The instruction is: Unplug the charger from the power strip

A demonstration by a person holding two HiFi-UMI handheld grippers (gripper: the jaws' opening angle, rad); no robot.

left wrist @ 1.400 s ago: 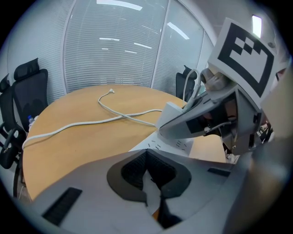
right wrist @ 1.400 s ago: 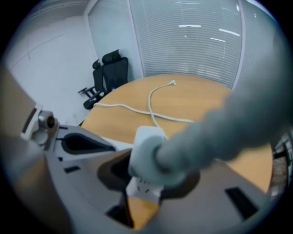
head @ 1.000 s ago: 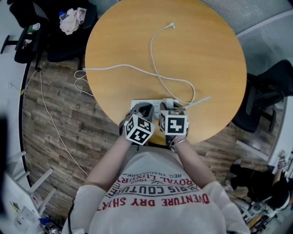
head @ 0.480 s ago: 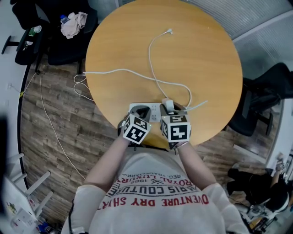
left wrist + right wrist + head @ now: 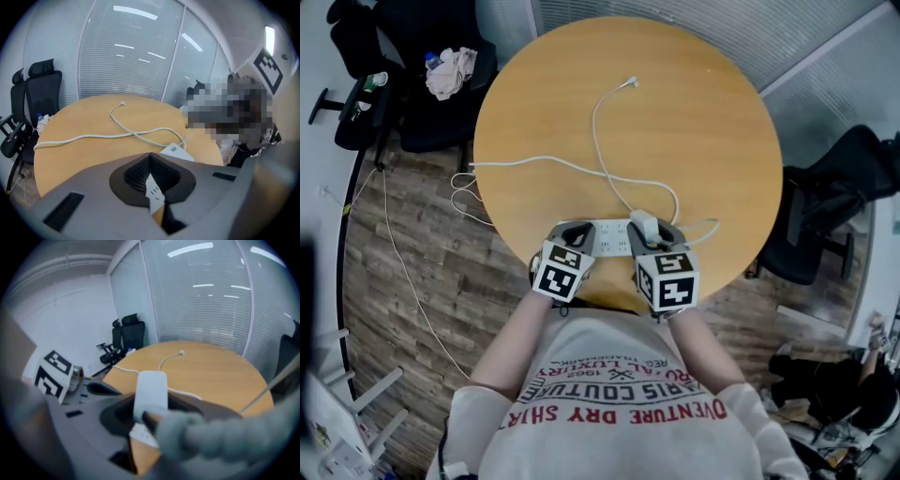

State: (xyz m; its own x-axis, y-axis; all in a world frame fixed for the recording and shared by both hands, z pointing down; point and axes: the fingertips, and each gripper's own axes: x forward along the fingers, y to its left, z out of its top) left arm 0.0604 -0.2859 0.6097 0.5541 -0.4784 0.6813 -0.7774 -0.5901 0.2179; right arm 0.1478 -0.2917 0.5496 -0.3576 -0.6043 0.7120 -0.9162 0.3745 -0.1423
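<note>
Head view: one round wooden table (image 5: 703,122) carries one white power strip (image 5: 609,234) along its near edge, one white charger (image 5: 644,224) at the strip's right end, and two white cables. The charger cable (image 5: 598,122) ends loose near the far edge; the strip's cord (image 5: 534,161) runs off the left edge. The left gripper (image 5: 574,232) sits at the strip's left end, the right gripper (image 5: 654,236) at the charger.

Left gripper view: the jaws are nearly together, pinching a sliver of the power strip (image 5: 153,188).

Right gripper view: the jaws are clamped on the upright charger (image 5: 151,392), one pad on each side. The strip (image 5: 143,434) shows just beneath it; whether the plug is out cannot be told
</note>
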